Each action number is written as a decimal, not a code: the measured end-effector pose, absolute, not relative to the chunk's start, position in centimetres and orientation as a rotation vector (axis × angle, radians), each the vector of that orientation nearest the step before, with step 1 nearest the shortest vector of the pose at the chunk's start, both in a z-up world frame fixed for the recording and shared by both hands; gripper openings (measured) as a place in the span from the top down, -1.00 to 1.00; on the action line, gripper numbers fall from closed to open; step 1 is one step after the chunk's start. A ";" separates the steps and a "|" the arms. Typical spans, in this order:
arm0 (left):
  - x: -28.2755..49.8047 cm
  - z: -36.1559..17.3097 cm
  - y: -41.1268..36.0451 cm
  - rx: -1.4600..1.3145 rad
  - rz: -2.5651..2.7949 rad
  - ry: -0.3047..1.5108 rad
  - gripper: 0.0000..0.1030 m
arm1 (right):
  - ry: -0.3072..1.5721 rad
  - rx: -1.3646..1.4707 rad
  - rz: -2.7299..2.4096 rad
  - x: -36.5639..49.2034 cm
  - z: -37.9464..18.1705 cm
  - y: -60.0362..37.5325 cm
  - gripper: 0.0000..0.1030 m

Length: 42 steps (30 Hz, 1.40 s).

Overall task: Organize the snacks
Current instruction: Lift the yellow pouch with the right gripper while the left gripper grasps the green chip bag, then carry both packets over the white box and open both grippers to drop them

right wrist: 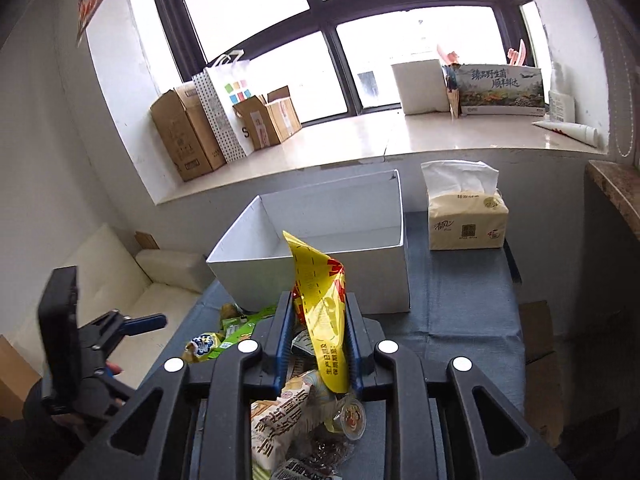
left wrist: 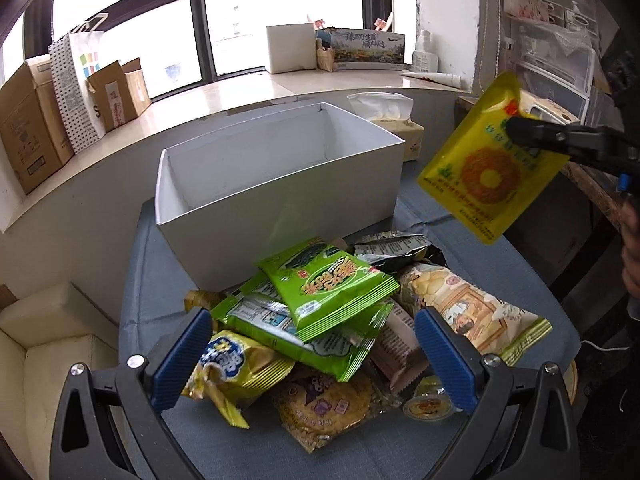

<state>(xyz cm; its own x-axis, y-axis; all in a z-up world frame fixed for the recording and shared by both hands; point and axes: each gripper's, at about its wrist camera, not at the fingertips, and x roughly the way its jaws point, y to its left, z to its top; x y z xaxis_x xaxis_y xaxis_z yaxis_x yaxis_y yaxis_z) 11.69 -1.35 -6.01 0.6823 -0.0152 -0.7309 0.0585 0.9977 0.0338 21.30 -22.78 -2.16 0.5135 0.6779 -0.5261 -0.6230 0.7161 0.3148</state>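
Observation:
An empty white box [left wrist: 280,184] stands on the blue-grey table, also in the right wrist view [right wrist: 320,248]. A pile of snack packets lies in front of it, topped by a green packet [left wrist: 328,284]. My left gripper [left wrist: 312,356] is open and empty, hovering low over the pile, its blue pads [left wrist: 182,360] on either side. My right gripper [right wrist: 320,320] is shut on a yellow snack packet [right wrist: 322,316] and holds it in the air, right of and above the box. That yellow packet [left wrist: 486,164] shows in the left wrist view.
A tissue pack [right wrist: 466,216] stands right of the box. A window sill behind carries cardboard boxes [left wrist: 36,128], a paper bag and a white box [left wrist: 290,48]. A cream sofa [left wrist: 44,344] is left of the table. A small round cup [left wrist: 428,404] lies in the pile.

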 end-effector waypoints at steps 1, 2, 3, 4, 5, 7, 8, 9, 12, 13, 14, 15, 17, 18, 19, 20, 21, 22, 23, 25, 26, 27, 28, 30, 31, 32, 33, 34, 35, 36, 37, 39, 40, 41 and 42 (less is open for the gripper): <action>12.4 -6.4 -1.7 0.076 -0.055 0.827 -1.00 | 0.652 0.108 0.787 20.8 -1.7 -23.4 0.52; 13.1 -6.8 -2.2 0.103 -0.061 0.838 -1.00 | 0.632 0.118 0.786 20.3 -1.3 -23.9 0.52; 13.8 -7.4 -2.6 0.139 -0.066 0.856 -1.00 | 0.617 0.121 0.780 19.8 -0.9 -24.3 0.52; 14.5 -8.0 -3.1 0.174 -0.067 0.874 -1.00 | 0.610 0.127 0.775 19.3 -0.6 -24.6 0.52; 15.1 -8.6 -3.5 0.207 -0.067 0.886 -1.00 | 0.606 0.138 0.776 19.0 -0.4 -25.0 0.52; 16.0 -9.4 -4.0 0.246 -0.073 0.898 -1.00 | 0.595 0.151 0.788 18.4 -0.1 -25.4 0.52; 16.4 -9.7 -4.1 0.256 -0.073 0.903 -1.00 | 0.591 0.154 0.788 18.2 -0.1 -25.6 0.52; 16.8 -10.0 -4.1 0.262 -0.071 0.909 -1.00 | 0.592 0.156 0.784 18.2 -0.2 -25.7 0.52; 17.9 -10.7 -3.9 0.271 -0.065 0.930 -0.99 | 0.604 0.176 0.790 18.2 -0.6 -25.9 0.52; 18.1 -10.7 -3.7 0.269 -0.058 0.935 -0.96 | 0.609 0.180 0.790 18.3 -0.8 -26.0 0.52; 18.3 -10.7 -3.5 0.270 -0.040 0.936 -0.75 | 0.612 0.185 0.789 18.3 -0.9 -26.0 0.52; 18.5 -10.9 -3.2 0.277 -0.011 0.949 -0.31 | 0.611 0.185 0.791 18.3 -1.0 -26.0 0.52; 19.0 -11.2 -2.2 0.257 0.027 0.992 0.33 | 0.609 0.178 0.795 18.2 -1.1 -26.0 0.52; 19.0 -11.1 -1.7 0.240 0.035 0.992 0.40 | 0.613 0.177 0.796 18.2 -1.2 -25.9 0.52; 18.7 -10.9 -1.1 0.226 0.041 0.981 0.47 | 0.614 0.178 0.800 18.2 -1.3 -25.9 0.52; 18.4 -10.6 -0.5 0.201 0.045 0.972 0.68 | 0.612 0.180 0.802 18.1 -1.3 -25.8 0.52; 18.1 -10.3 0.2 0.164 0.042 0.963 0.69 | 0.611 0.178 0.803 18.1 -1.3 -25.8 0.52; 17.6 -9.7 0.9 0.118 0.030 0.946 0.69 | 0.613 0.173 0.804 18.1 -1.3 -25.6 0.52; 17.0 -9.2 1.6 0.086 0.020 0.926 0.71 | 0.613 0.170 0.804 18.0 -1.4 -25.5 0.52; 15.8 -8.0 2.5 0.044 0.025 0.878 0.72 | 0.623 0.169 0.813 17.9 -1.6 -25.2 0.52; 14.9 -7.3 3.1 0.002 0.010 0.853 0.72 | 0.626 0.172 0.817 17.9 -1.7 -25.0 0.52; 13.9 -6.3 3.7 -0.049 -0.023 0.822 0.72 | 0.628 0.170 0.820 17.9 -1.8 -24.8 0.52; 13.0 -5.5 4.2 -0.089 -0.046 0.787 0.72 | 0.631 0.166 0.822 17.9 -1.9 -24.5 0.52; 11.6 -3.8 5.1 -0.132 -0.041 0.739 0.72 | 0.638 0.172 0.830 17.9 -2.0 -23.9 0.52; 11.1 -3.1 5.3 -0.143 -0.035 0.716 0.72 | 0.639 0.173 0.838 17.9 -2.1 -23.5 0.52; 10.6 -2.3 5.6 -0.154 -0.036 0.694 0.72 | 0.639 0.174 0.842 18.0 -2.1 -23.0 0.52; 10.4 -1.5 5.9 -0.165 -0.035 0.675 0.72 | 0.641 0.172 0.847 18.1 -2.0 -22.5 0.52; 10.3 -0.8 6.3 -0.176 -0.031 0.659 0.72 | 0.640 0.168 0.852 18.3 -1.8 -21.9 0.52; 10.2 0.0 6.5 -0.186 -0.027 0.641 0.72 | 0.636 0.165 0.857 18.6 -1.5 -21.4 0.52; 10.3 0.9 6.8 -0.190 -0.022 0.621 0.72 | 0.633 0.164 0.865 18.9 -1.1 -20.8 0.52; 10.4 1.6 7.1 -0.195 -0.019 0.601 0.71 | 0.629 0.163 0.874 19.4 -0.7 -20.2 0.52; 11.5 2.8 7.6 -0.200 -0.019 0.584 0.71 | 0.607 0.150 0.886 20.4 0.4 -19.1 0.52; 12.1 3.2 7.9 -0.195 -0.007 0.579 0.71 | 0.601 0.143 0.891 21.1 1.0 -18.4 0.52; 13.0 3.6 8.1 -0.184 0.005 0.577 0.71 | 0.603 0.139 0.892 21.9 1.5 -17.8 0.52; 13.9 3.8 8.2 -0.173 0.014 0.577 0.71 | 0.602 0.136 0.892 22.7 2.0 -17.2 0.52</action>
